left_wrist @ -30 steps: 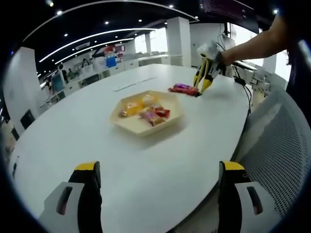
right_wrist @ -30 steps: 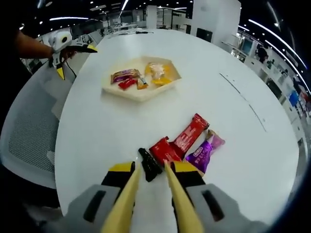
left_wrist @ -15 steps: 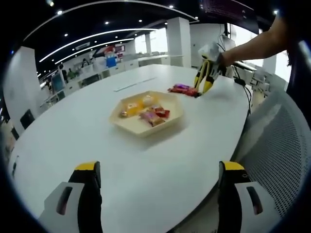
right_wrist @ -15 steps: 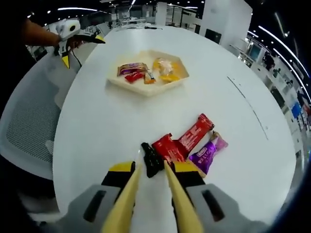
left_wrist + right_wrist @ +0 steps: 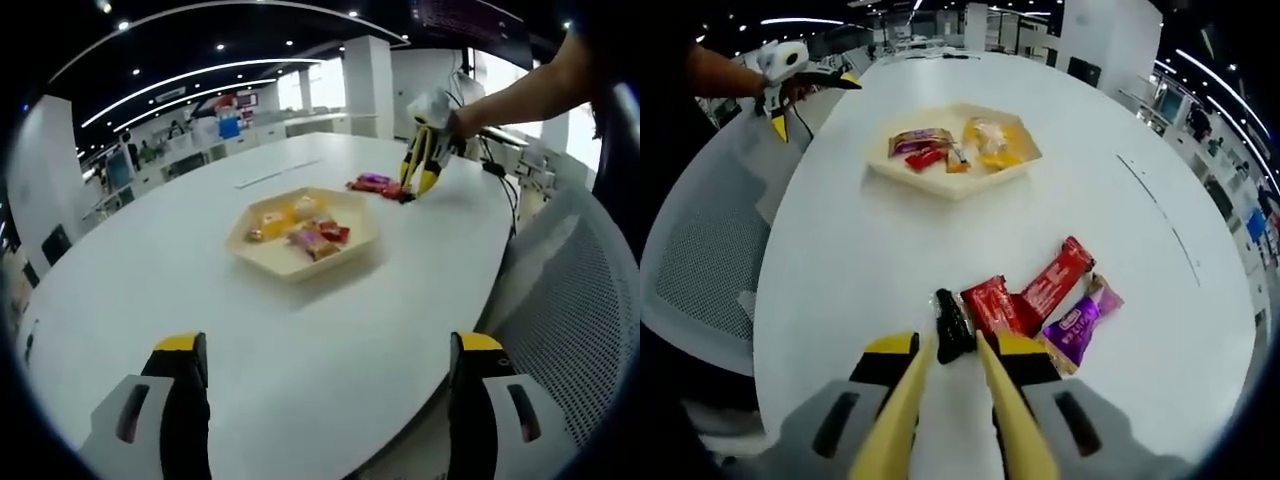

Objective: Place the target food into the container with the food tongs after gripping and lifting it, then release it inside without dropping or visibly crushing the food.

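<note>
- An open office with ceiling lights lies behind a wide white desk (image 5: 870,250).
- At the left of the right gripper view, the left gripper (image 5: 790,85) is held off the desk edge by a person's hand; in its own view the jaws stand wide apart with nothing between them, unchanged over the last second.
- The tray (image 5: 958,183) sits mid-desk, already holding several wrapped snacks; in the left gripper view it is at (image 5: 300,262).
- The right gripper (image 5: 952,345) has its jaws close together, tips either side of a small black packet (image 5: 952,325) lying on the desk; whether they actually pinch it I cannot tell.
- Over the last second this view has crept back and the packet sits squarer between the tips, so a lift looks imminent.
- Just right of it lie a red packet (image 5: 992,303), a red bar (image 5: 1055,278) and a purple packet (image 5: 1082,320).
</note>
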A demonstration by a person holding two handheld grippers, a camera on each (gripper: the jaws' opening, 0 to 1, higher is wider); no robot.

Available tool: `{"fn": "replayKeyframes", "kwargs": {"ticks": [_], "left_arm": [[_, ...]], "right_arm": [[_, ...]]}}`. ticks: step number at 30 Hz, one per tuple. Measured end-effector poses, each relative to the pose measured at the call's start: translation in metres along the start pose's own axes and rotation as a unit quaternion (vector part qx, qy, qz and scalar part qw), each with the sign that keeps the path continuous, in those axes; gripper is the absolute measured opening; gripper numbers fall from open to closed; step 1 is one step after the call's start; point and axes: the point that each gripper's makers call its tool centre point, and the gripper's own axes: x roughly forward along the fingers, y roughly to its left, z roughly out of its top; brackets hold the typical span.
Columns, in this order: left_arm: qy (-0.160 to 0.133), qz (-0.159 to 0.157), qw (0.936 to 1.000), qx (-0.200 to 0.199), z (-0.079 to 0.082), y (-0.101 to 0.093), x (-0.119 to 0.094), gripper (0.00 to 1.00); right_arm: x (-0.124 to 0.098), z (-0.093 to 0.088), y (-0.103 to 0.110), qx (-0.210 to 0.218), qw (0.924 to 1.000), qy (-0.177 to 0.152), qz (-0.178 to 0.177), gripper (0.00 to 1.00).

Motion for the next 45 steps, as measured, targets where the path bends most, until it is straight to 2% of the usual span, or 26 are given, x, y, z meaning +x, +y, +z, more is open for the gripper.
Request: {"fn": "replayKeyframes", "kwargs": {"ticks": [1,6,14,19,22,27,30,34,36,39,41,45], "left_arm": [[0.000,0.000,1.0000,-0.001,0.000,0.000,0.000,0.97],[-0.001,0.002,1.0000,-0.002,0.001,0.001,-0.001,0.97],[-0.002,0.002,1.0000,-0.001,0.001,0.001,0.000,0.97],[-0.007,0.005,1.0000,-0.003,0.002,0.002,-0.001,0.97],[-0.007,0.004,1.0000,-0.002,0.003,0.002,-0.001,0.97],[-0.008,0.004,1.0000,0.000,0.003,0.002,-0.001,0.97],[-0.008,0.005,1.0000,0.001,0.003,0.002,-0.001,0.97],[-0.009,0.006,0.9999,0.000,0.003,0.002,-0.002,0.97],[-0.009,0.008,0.9999,0.000,0.003,0.003,-0.002,0.96],[-0.011,0.008,0.9999,-0.001,0.004,0.003,-0.002,0.97],[-0.008,0.006,0.9999,0.000,0.003,0.002,-0.002,0.97],[-0.007,0.005,1.0000,0.002,0.003,0.001,-0.001,0.97]], "right_arm": [[0.000,0.004,-0.003,0.011,0.9998,-0.011,-0.010,0.27],[0.001,0.003,-0.003,0.023,0.9997,-0.002,-0.012,0.24],[-0.003,0.002,0.000,0.071,0.9972,0.012,-0.021,0.21],[-0.012,0.005,0.003,0.089,0.9957,-0.001,-0.025,0.21],[-0.025,0.011,-0.001,0.112,0.9930,-0.023,-0.029,0.21],[-0.038,0.016,-0.003,0.107,0.9934,-0.026,-0.032,0.21],[-0.039,0.014,-0.003,0.106,0.9935,-0.024,-0.032,0.20],[-0.028,0.000,0.007,0.098,0.9949,-0.007,-0.024,0.21],[-0.022,-0.011,0.014,0.083,0.9962,0.017,-0.019,0.21],[-0.017,-0.016,0.019,0.071,0.9971,0.023,-0.016,0.23],[-0.018,-0.011,0.020,0.074,0.9972,0.012,-0.011,0.24],[-0.019,-0.006,0.017,0.060,0.9981,0.011,-0.012,0.25]]}}
